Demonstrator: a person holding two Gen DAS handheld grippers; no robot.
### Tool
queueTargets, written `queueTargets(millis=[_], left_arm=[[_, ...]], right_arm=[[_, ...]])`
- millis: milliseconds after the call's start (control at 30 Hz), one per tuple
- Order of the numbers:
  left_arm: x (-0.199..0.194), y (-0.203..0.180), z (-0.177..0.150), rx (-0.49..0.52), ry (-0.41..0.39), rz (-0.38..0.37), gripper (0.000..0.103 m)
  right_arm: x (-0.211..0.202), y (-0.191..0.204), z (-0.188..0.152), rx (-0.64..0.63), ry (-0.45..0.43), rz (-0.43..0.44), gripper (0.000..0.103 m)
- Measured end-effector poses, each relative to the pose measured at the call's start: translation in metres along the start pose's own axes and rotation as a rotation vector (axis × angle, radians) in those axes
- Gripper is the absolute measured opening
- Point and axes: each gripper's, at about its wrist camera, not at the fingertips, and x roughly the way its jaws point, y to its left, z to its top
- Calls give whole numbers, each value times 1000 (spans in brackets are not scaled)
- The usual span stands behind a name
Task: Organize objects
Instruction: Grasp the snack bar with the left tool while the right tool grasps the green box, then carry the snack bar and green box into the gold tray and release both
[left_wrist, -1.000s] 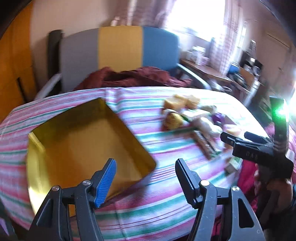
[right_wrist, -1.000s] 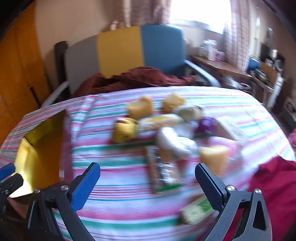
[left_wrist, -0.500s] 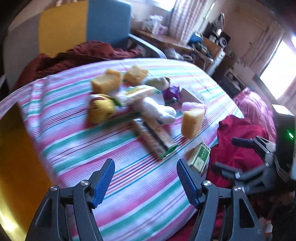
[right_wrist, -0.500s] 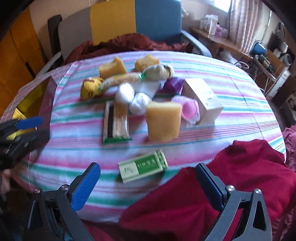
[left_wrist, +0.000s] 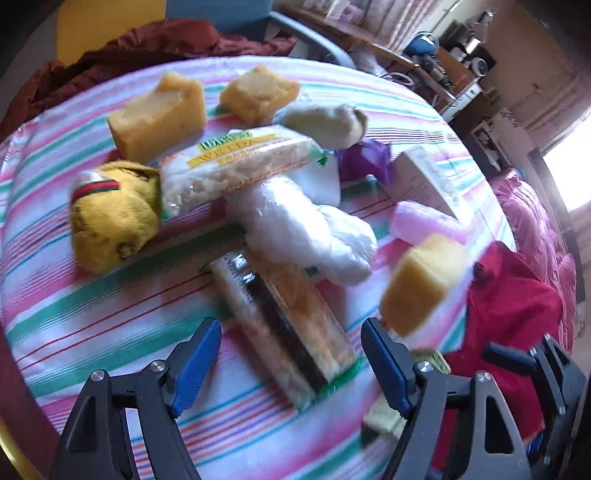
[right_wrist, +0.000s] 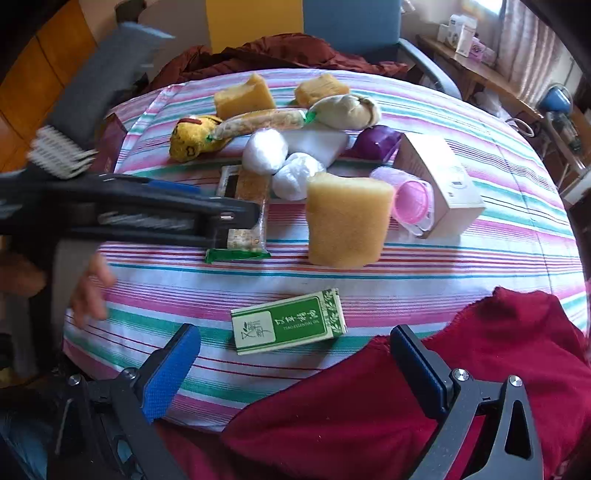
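My left gripper (left_wrist: 291, 365) points down over the pile on the striped table (left_wrist: 92, 332). Its jaws are opening, and a long snack packet (left_wrist: 284, 317) lies untouched below the gap between them. Around the packet lie a yellow plush (left_wrist: 110, 218), a noodle pack (left_wrist: 236, 162), white bag bundles (left_wrist: 303, 229) and three yellow sponges, the nearest sponge (left_wrist: 424, 284) upright. My right gripper (right_wrist: 295, 354) stands open and holds nothing, above a green box (right_wrist: 290, 321) near the front edge. The left tool's black body (right_wrist: 147, 214) crosses that view from the left.
A red cloth (right_wrist: 406, 387) hangs over the table's front edge under the right gripper. A white box (right_wrist: 443, 184), a pink cup (right_wrist: 410, 199) and a purple item (right_wrist: 376, 142) sit at the right. Behind the table stands a chair with a dark red garment (right_wrist: 266, 55).
The left gripper swung away from the gold tray, across to the pile, and dropped lower with wider jaws. The right gripper tilted down, and the green box came into view.
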Motion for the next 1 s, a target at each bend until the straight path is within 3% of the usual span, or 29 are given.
queueTargets(millis=[100, 200, 300, 367, 433, 700, 1000], left_arm=[[8, -2, 4, 34, -14, 67, 77], [7, -5, -4, 102, -32, 129, 66], [1, 1, -16, 154, -72, 131, 53], [-4, 6, -21, 167, -82, 130, 46], [-8, 12, -26, 165, -92, 130, 45], [-35, 36, -58, 145, -154, 142, 44], [-67, 49, -83, 108, -223, 169, 35]], right_arm=[[6, 1, 7, -10, 15, 0, 103], [16, 2, 16, -25, 47, -11, 103], [31, 4, 21, -32, 100, -18, 102], [39, 8, 20, -47, 136, -11, 96], [44, 14, 19, -61, 159, -8, 76], [31, 34, 20, -100, 93, -48, 73], [-6, 69, 33, -142, -69, -129, 73]])
